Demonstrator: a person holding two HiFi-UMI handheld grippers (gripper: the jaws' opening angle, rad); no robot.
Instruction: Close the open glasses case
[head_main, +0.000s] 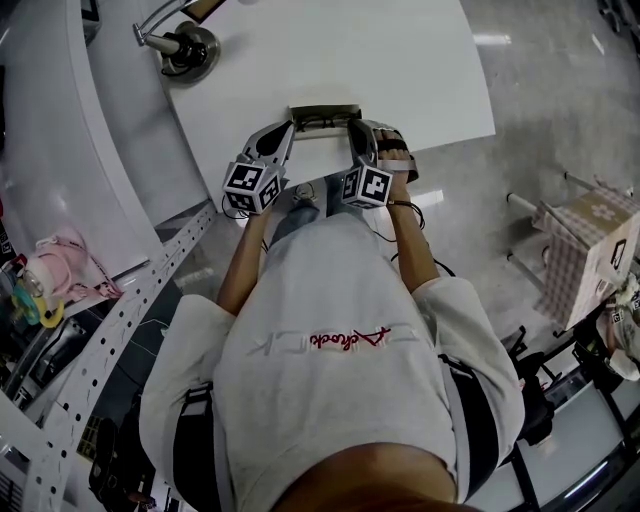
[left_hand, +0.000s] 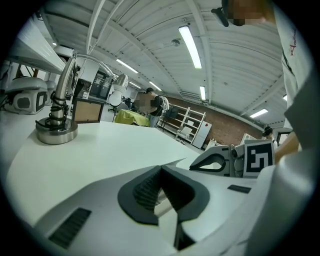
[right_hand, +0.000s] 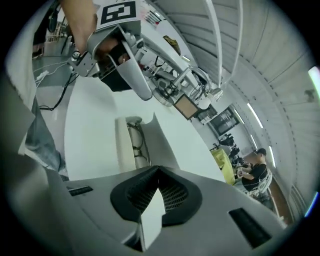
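Lying open at the near edge of the desk (head_main: 420, 80), the glasses case (head_main: 325, 117) was flanked by the left tongs (head_main: 283, 135) and right tongs (head_main: 357, 135), both closed and empty. Its long axis ran between them, and neither was judged nearer.

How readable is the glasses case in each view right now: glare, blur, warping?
Head view: sharp, but the white table is bright and the glasses case shows small. Left gripper view: fisheye-bent, case unseen. Right gripper view: fisheye, tilted, case crisp with glasses inside.
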